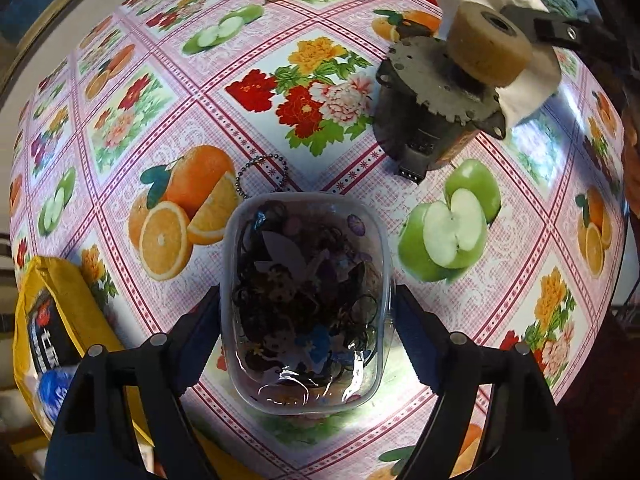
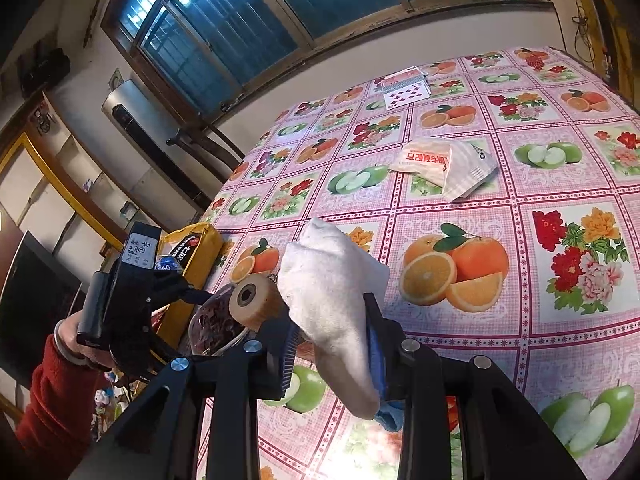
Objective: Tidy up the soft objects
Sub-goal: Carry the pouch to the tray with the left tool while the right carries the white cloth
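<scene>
A clear plastic box [image 1: 306, 400] full of dark hair ties sits on the fruit-print tablecloth [image 1: 248, 80]. My left gripper [image 1: 306, 292] straddles it, a finger pressed to each long side. My right gripper [image 2: 332, 344] is shut on a white cloth [image 2: 332, 280] and holds it above the table, just right of the box [image 2: 216, 324]. In the left wrist view the cloth [image 1: 532, 92] hangs at the top right behind a tan foam roll [image 1: 488, 44].
The foam roll tops a grey metal motor [image 1: 424, 120] beyond the box. A bead chain [image 1: 260, 168] lies by the box's far end. A yellow bag [image 1: 52, 312] sits left; a tissue packet [image 2: 432, 160] and playing cards [image 2: 404, 88] lie farther off. A red-sleeved arm [image 2: 60, 392] holds the left gripper.
</scene>
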Demonstrator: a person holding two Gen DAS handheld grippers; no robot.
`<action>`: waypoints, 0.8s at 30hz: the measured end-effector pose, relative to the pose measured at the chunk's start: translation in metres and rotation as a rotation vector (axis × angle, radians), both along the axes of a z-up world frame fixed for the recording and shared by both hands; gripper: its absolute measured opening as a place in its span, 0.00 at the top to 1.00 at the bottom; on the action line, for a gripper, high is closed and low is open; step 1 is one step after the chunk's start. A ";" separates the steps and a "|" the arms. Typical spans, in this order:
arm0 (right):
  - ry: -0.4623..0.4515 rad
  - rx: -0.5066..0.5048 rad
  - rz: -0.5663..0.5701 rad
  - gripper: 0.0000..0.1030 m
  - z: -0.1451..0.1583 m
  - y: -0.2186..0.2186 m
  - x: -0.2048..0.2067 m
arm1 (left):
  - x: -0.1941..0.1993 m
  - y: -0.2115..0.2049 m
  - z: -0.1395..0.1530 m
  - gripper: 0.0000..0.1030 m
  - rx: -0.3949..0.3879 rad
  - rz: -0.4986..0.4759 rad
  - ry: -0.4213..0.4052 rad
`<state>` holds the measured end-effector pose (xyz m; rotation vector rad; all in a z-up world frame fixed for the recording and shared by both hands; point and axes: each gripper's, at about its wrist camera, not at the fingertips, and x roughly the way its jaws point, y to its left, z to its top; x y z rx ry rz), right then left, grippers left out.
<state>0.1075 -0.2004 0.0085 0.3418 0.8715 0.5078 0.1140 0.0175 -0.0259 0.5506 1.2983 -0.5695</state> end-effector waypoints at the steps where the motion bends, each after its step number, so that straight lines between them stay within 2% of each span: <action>1: 0.001 0.002 -0.006 0.68 0.000 -0.002 -0.001 | -0.001 0.003 0.000 0.21 -0.012 0.050 -0.004; 3: 0.008 0.015 -0.016 0.68 0.001 -0.007 -0.003 | -0.002 0.010 0.002 0.21 -0.050 0.159 -0.015; 11: 0.041 0.157 0.002 0.71 0.005 -0.022 -0.021 | -0.028 0.028 0.014 0.22 -0.280 0.397 -0.058; 16: 0.085 0.295 0.039 0.72 0.008 -0.022 -0.030 | -0.033 0.043 0.028 0.22 -0.402 0.460 -0.056; 19: 0.112 0.394 0.074 0.72 0.012 -0.018 -0.033 | -0.036 0.048 0.037 0.22 -0.460 0.464 -0.045; 22: 0.138 0.471 0.120 0.72 0.020 -0.001 -0.031 | -0.037 0.058 0.049 0.22 -0.494 0.482 -0.060; 24: 0.144 0.487 0.161 0.72 0.030 0.020 -0.027 | -0.037 0.074 0.060 0.22 -0.531 0.502 -0.066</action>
